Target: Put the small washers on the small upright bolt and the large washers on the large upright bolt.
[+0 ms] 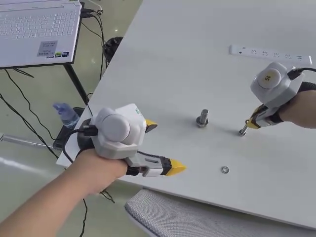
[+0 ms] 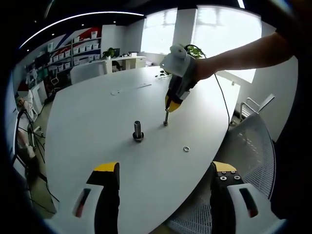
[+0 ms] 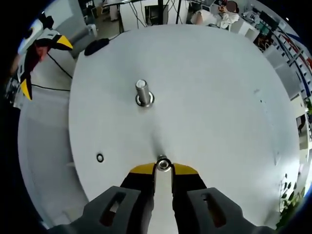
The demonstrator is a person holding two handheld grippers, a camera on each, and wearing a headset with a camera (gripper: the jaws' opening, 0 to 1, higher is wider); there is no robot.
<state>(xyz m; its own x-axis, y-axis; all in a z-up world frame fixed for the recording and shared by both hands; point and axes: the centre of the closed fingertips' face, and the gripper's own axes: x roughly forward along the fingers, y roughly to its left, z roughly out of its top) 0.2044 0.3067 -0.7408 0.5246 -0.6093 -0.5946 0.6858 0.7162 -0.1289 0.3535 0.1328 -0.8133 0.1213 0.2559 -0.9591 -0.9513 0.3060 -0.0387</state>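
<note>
Jaws yellow-tipped, slim steel bolt (image 3: pixel 163 164), ring washer (image 1: pixel 224 170)

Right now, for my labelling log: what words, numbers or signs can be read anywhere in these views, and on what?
Nothing can be read for certain.
Grey sticker on the open white laptop: print too small.
Laptop keys: legends too small.
Red and blue wall graphic, left gripper view: blurred.
Long white power strip: no legible marking.
</note>
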